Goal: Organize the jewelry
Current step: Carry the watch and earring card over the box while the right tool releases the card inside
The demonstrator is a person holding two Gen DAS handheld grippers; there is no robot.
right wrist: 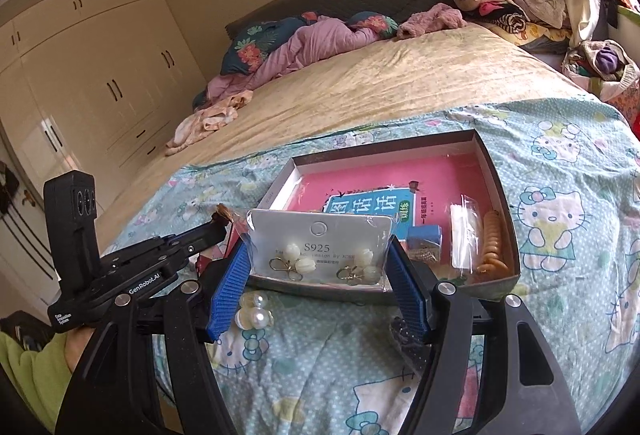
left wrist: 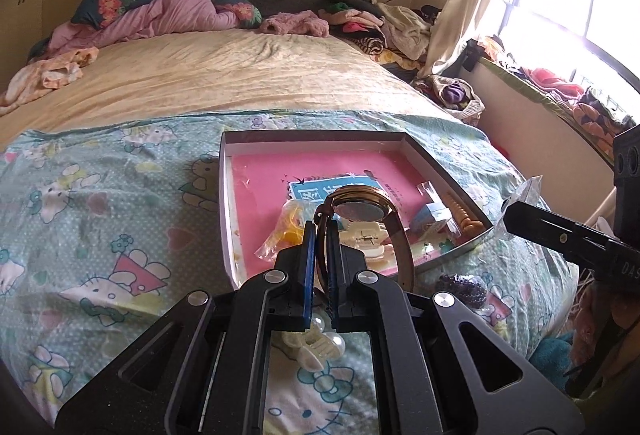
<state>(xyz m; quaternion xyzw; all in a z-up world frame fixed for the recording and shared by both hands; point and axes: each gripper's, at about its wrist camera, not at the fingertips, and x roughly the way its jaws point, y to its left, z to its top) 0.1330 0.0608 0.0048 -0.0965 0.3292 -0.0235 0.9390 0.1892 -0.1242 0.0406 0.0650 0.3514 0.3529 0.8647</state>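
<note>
We list what lies before us on the bed [left wrist: 248, 75], on its cartoon-print sheet [left wrist: 100, 195].

Left gripper [left wrist: 320, 247]: its blue pads are closed on the strap of a watch [left wrist: 358, 211], gold-rimmed, with its round face tilted up. We hold the watch above the near edge of the box [left wrist: 312, 136].

Right gripper [right wrist: 318, 271]: its blue pads press the two side edges of an earring card [right wrist: 320, 235], which sits in a clear sleeve. The card is upright and marked S925, and it carries two pearl-and-gold earrings. We hold it above the near wall of the box [right wrist: 384, 147].

Box: a shallow tray with white walls. A pink book [right wrist: 400, 179] covers its floor. On the book lie an amber bead bracelet [right wrist: 493, 245] against the right wall, a clear packet [right wrist: 464, 231] beside it, a small blue box [right wrist: 426, 235], a bag with a yellow piece [left wrist: 290, 223], and a cream hair clip [left wrist: 368, 239].

On the sheet, outside the box: a pearl hair clip [right wrist: 254, 311] near the left of the box, and a dark beaded piece [left wrist: 464, 287] to the right.

A green sleeve [right wrist: 28, 375] shows at the lower left of the right wrist view.
</note>
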